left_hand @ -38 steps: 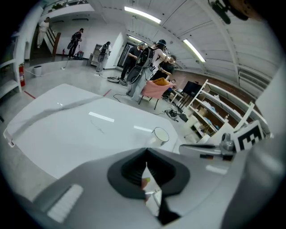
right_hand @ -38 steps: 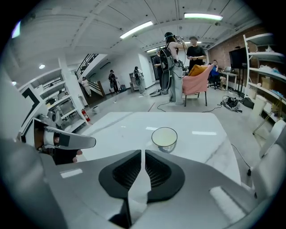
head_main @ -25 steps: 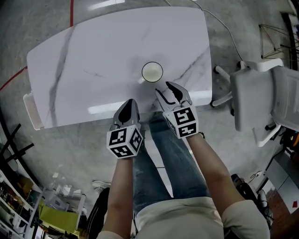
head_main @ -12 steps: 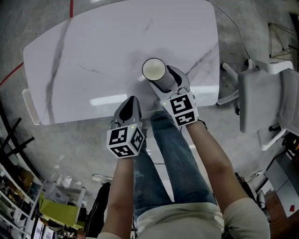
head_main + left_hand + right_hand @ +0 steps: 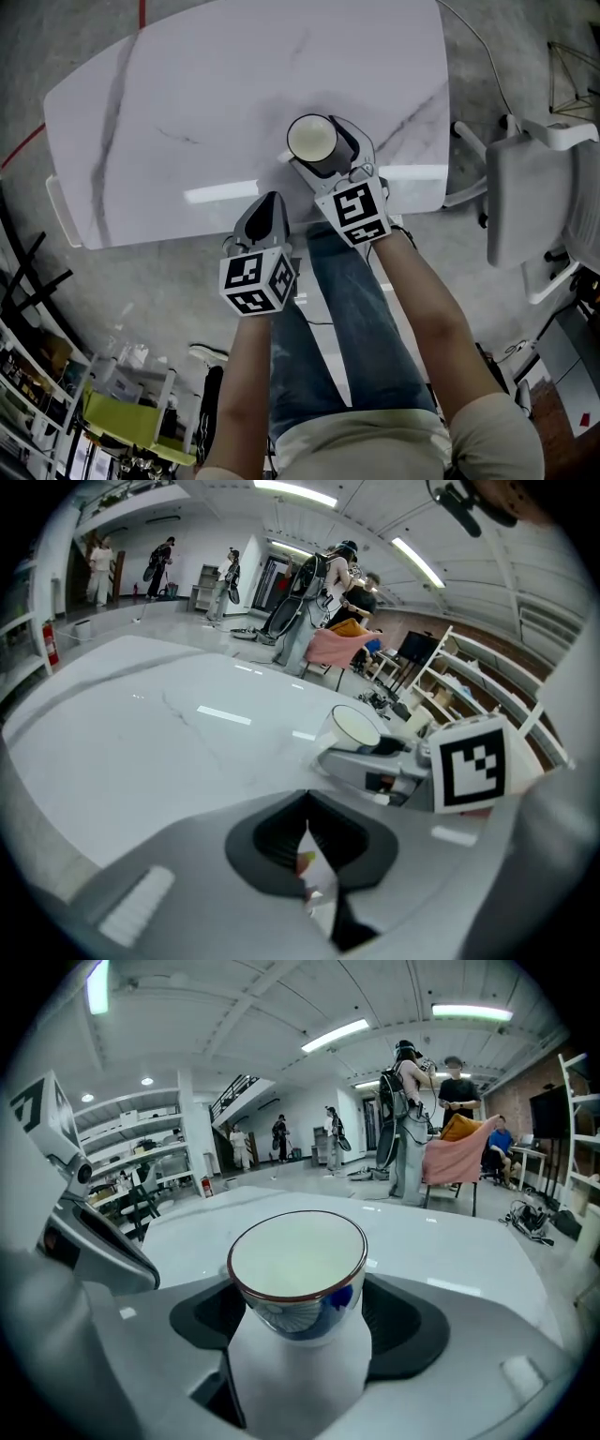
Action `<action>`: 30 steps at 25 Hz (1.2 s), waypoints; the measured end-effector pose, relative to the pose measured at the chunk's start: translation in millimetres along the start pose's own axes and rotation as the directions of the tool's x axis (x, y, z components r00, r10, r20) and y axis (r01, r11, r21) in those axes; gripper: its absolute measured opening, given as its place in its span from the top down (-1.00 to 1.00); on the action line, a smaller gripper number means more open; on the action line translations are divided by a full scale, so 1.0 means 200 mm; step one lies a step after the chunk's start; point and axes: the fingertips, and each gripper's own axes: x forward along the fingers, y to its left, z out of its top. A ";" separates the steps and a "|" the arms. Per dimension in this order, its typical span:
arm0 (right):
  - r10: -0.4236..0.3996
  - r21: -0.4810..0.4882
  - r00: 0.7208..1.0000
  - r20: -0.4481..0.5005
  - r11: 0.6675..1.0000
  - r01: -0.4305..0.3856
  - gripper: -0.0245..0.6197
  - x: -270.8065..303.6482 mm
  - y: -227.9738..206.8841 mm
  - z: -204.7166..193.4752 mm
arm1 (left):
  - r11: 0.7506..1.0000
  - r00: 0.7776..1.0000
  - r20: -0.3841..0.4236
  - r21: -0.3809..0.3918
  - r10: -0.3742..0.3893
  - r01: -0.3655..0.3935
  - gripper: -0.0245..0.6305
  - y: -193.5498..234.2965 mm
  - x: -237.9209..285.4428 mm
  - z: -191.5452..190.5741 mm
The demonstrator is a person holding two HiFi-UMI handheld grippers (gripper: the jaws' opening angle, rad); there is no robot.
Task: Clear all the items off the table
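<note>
One cup (image 5: 298,1265), 4 o'clock on table (image 5: 187,112), is straddled by right gripper (image 5: 330,157), jaws just spread wide; centred squeeze advised. Left gripper (image 5: 266,208) closed, empty.

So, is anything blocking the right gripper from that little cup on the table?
Nothing visible does. The right gripper has just been opening its fingers, and the white brown-rimmed ceramic cup with a blue pattern already stands between them.

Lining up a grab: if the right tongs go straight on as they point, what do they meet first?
The cup, already between the right tongs, whose jaws have just been opening. Depth to it is unclear.
</note>
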 end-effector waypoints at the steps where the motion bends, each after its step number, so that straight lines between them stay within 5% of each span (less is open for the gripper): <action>1: 0.000 -0.013 1.000 0.009 1.000 0.000 -0.24 0.01 0.00 0.00 | 1.000 1.000 -0.004 0.000 -0.001 0.001 0.90 0.00 0.00 -0.01; 14: 0.004 -0.103 0.997 0.074 0.995 0.004 -0.30 0.09 0.01 0.06 | 1.000 0.998 -0.058 0.024 -0.008 0.009 0.90 -0.01 0.02 -0.08; 30: -0.084 0.061 0.994 0.073 0.995 0.080 -0.29 -0.13 -0.10 0.08 | 0.998 0.999 -0.027 0.065 -0.023 0.025 0.90 -0.12 0.00 0.00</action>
